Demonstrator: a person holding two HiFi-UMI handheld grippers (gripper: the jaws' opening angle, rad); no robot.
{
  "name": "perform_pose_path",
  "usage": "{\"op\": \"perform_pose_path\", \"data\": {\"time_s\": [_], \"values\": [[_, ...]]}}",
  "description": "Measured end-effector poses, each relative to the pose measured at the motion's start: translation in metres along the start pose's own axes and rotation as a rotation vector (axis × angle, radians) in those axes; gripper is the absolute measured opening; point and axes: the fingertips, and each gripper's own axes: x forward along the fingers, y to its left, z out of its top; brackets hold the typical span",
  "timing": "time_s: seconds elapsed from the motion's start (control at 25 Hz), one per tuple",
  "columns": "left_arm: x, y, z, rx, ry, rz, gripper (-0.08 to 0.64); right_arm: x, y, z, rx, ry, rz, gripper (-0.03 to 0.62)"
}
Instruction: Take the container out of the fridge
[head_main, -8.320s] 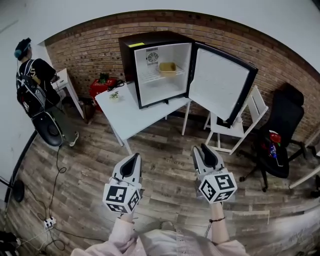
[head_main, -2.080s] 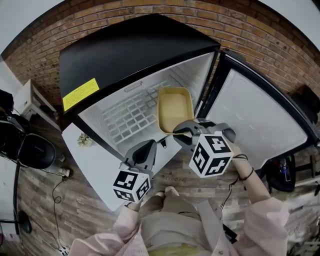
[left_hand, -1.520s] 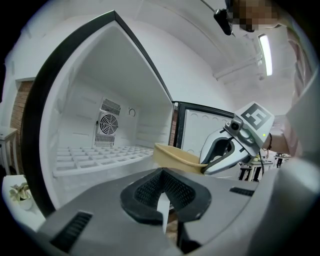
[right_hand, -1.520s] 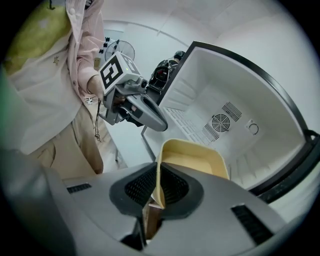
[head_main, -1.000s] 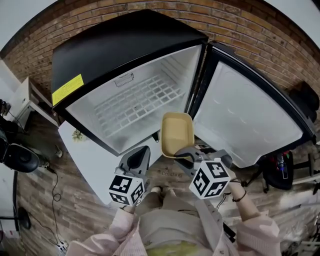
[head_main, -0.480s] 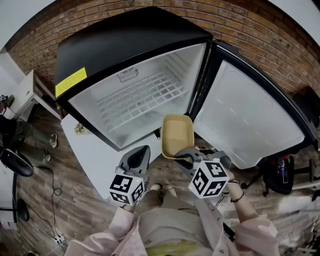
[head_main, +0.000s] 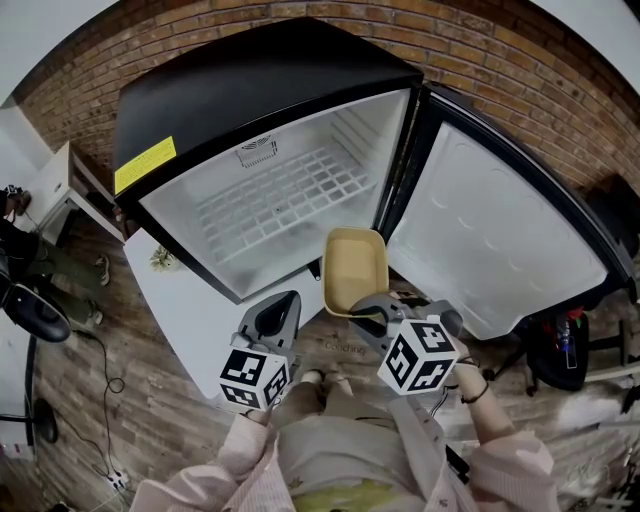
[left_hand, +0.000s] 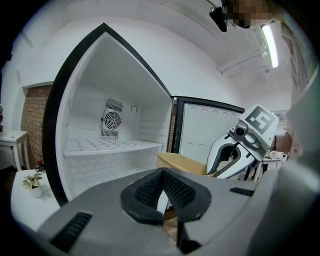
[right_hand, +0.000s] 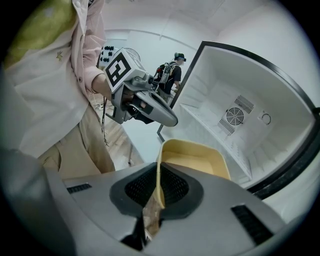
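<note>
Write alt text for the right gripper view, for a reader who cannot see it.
The right gripper is shut on the near rim of an empty yellow container, held outside an open fridge with a white interior. The left gripper hovers at upper left, holding nothing; another person stands in the background.

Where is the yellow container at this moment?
Head view, just right of centre: the yellow container is outside the fridge, in front of the open door near its hinge, its near rim clamped in the right gripper.
</note>
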Motion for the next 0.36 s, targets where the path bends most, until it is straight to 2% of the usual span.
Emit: {"op": "perform_pose_path", "data": {"time_s": [0.36], "values": [[-0.0008,-0.0017,0.0003,0.006,-0.002,0.009,-0.009,-0.0029,0.0039,-0.0007,-0.003,-0.008,0.006,0.021]]}}
